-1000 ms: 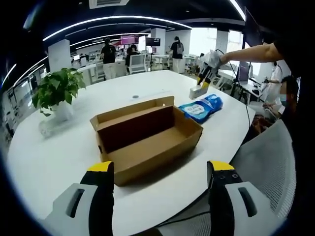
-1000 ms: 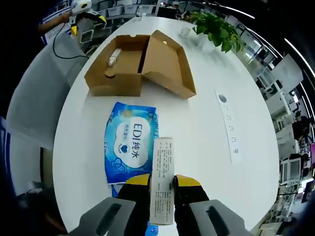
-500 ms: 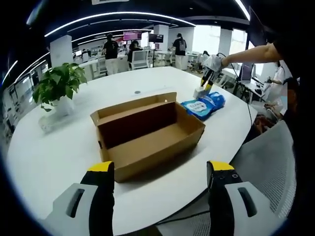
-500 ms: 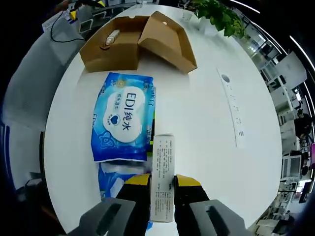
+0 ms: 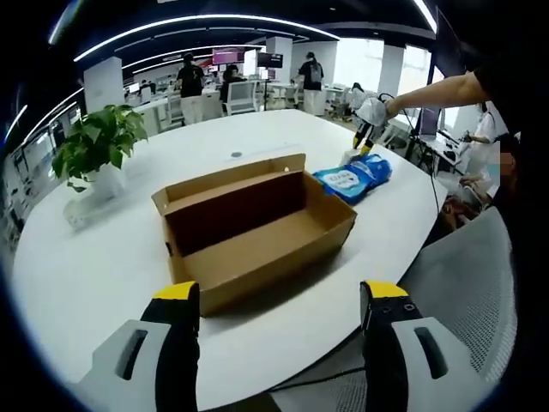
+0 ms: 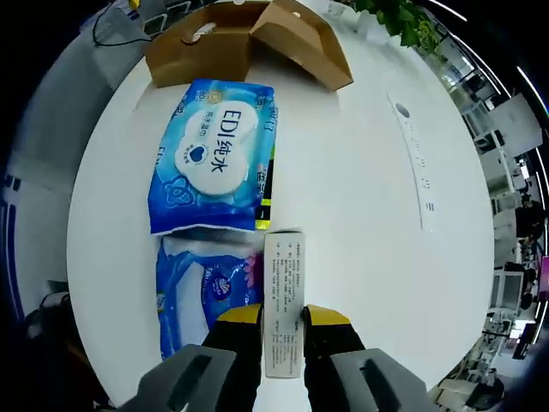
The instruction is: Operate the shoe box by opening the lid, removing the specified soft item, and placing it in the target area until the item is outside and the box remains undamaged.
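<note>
Right gripper view: right gripper (image 6: 282, 316) fingers clamp a small carton (image 6: 283, 299) beside wipes packs (image 6: 214, 154) outside the open shoe box (image 5: 253, 229); lower it flat before releasing, left gripper (image 5: 281, 296) fingers apart.

Each gripper has two black jaws with yellow tips and light grey side parts with a dark slot, seen on the left gripper (image 5: 279, 300) and the right gripper (image 6: 283, 319). The person wears a dark short sleeve (image 5: 506, 81)
</note>
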`<move>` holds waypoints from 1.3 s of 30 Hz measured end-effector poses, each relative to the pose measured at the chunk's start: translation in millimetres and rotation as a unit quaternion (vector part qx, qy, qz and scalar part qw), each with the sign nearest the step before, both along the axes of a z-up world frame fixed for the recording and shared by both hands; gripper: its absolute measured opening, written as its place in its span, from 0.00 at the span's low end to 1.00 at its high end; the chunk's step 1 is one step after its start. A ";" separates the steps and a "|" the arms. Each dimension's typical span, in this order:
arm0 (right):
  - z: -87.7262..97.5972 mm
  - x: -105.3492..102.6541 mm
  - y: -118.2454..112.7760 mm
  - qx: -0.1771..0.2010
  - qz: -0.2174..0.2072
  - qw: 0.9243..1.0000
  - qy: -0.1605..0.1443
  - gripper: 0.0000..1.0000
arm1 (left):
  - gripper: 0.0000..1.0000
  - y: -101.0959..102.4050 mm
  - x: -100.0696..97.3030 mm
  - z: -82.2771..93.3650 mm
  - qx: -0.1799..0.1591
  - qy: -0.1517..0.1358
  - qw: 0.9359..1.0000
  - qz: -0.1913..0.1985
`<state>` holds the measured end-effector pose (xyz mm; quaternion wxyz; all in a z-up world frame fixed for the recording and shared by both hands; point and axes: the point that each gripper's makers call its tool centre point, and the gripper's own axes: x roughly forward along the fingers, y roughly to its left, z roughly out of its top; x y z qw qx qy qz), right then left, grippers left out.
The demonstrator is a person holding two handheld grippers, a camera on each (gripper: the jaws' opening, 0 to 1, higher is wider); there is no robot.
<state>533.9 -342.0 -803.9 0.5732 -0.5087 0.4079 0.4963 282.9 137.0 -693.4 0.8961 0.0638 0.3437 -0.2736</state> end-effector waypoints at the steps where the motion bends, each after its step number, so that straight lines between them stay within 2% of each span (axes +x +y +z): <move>1: 0.7 0.1 -0.3 0.001 -0.006 1.000 0.000 0.14 | 0.79 -0.3 0.2 -0.4 0.001 0.001 1.000 -0.001; 11: 2.7 -0.8 0.9 -0.006 -0.005 1.000 -0.010 0.14 | 0.79 -4.5 0.4 -1.7 0.005 0.002 1.000 -0.009; 16: 5.1 6.1 0.0 -0.008 -0.005 1.000 -0.025 0.15 | 0.78 -3.2 -0.3 -2.6 0.007 0.002 1.000 -0.009; 25: 19.7 8.3 4.1 0.002 -0.016 0.999 -0.049 0.21 | 0.78 2.1 1.3 -2.8 0.016 -0.001 1.000 -0.017; 28: 29.1 7.9 9.7 0.036 -0.066 0.996 -0.054 0.26 | 0.77 6.1 3.4 -3.5 0.023 -0.002 0.999 -0.023; 32: 39.5 5.6 13.0 0.057 -0.092 0.992 -0.059 0.28 | 0.76 12.6 6.8 -1.8 0.027 -0.007 0.999 -0.025; 35: 48.9 2.4 18.6 0.093 -0.139 0.984 -0.059 0.32 | 0.76 17.2 9.4 -0.5 0.027 -0.010 0.999 -0.026; 39: 58.6 -5.8 19.5 0.110 -0.167 0.978 -0.060 0.38 | 0.75 19.8 10.8 0.6 0.031 -0.013 0.999 -0.032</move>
